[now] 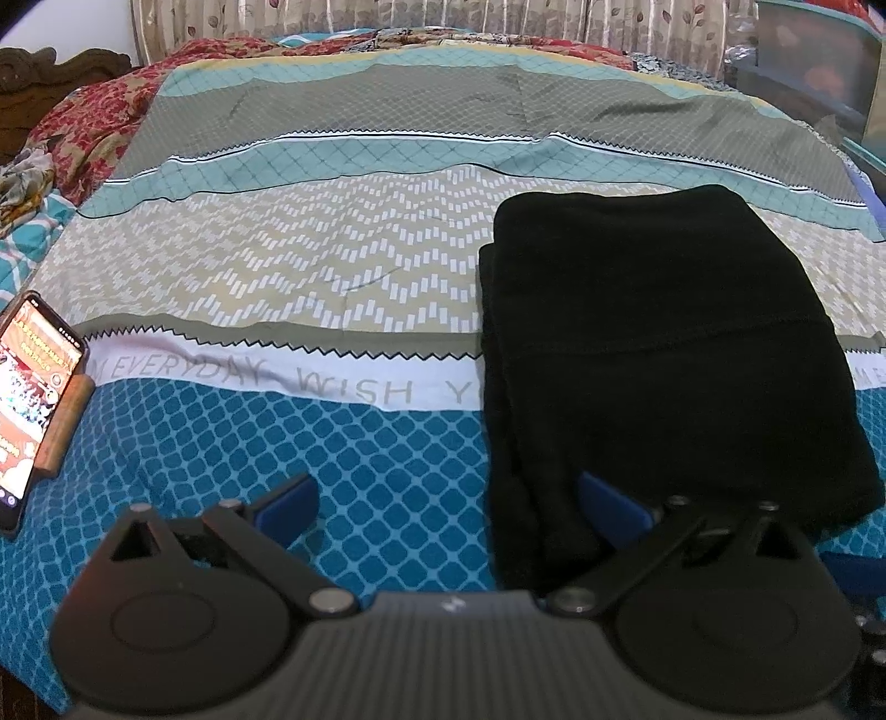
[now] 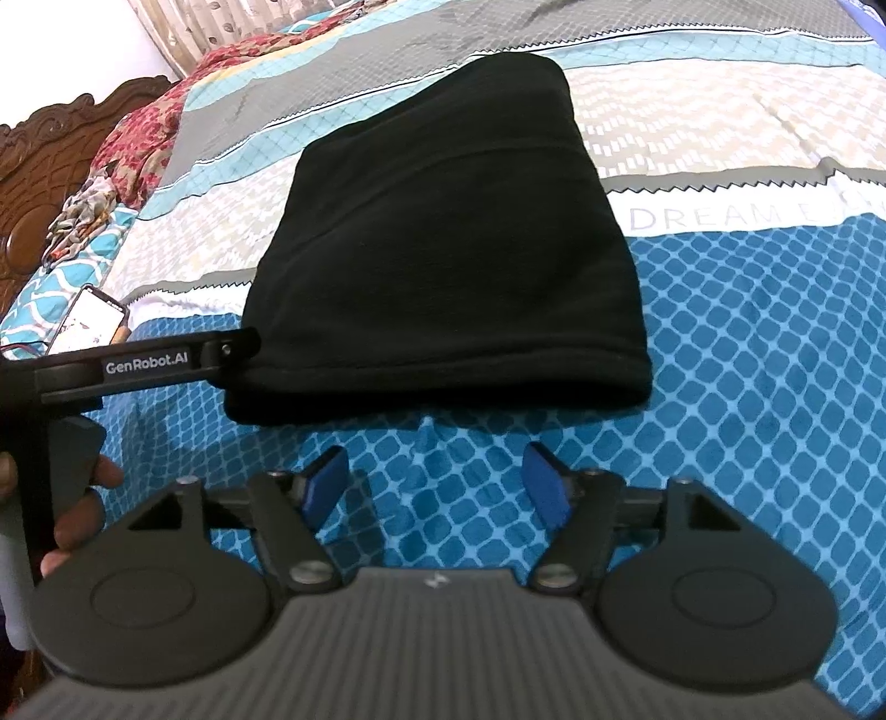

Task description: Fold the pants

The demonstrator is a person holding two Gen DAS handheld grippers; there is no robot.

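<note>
Currently the black pants [image 1: 664, 354] lie folded into a compact stack on the bed sheet [image 1: 343, 266], flat, with layered edges showing along the stack's left side in the left wrist view. The stack sits across the sheet's beige zigzag band, the white lettered strip and the near blue diamond-pattern area. Left gripper [image 1: 448, 501]: jaws wide apart, nothing clamped; its left blue pad is over bare sheet, its right blue pad overlaps the near-left edge of the pants, and I can't tell whether it touches the cloth. Right gripper [image 2: 437, 482]: jaws spread, nothing between the pads, just blue sheet; it sits just near of the stack's near hem and clear of the fabric. In the right wrist view the left gripper's black arm comes in from the left, and its tip meets the near-left corner of the pants; fingers of a hand [image 2: 83, 498] wrap its handle at the left edge. A phone [image 1: 33, 399] with its screen lit lies on the sheet well to the left of the pants, propped against a small brown wooden block [image 1: 66, 426]. Far left: red floral blanket [image 1: 94, 122] bunched up, carved wooden headboard [image 2: 50, 149] beyond it. Curtain [image 1: 387, 16] runs along the far side of the bed.
</note>
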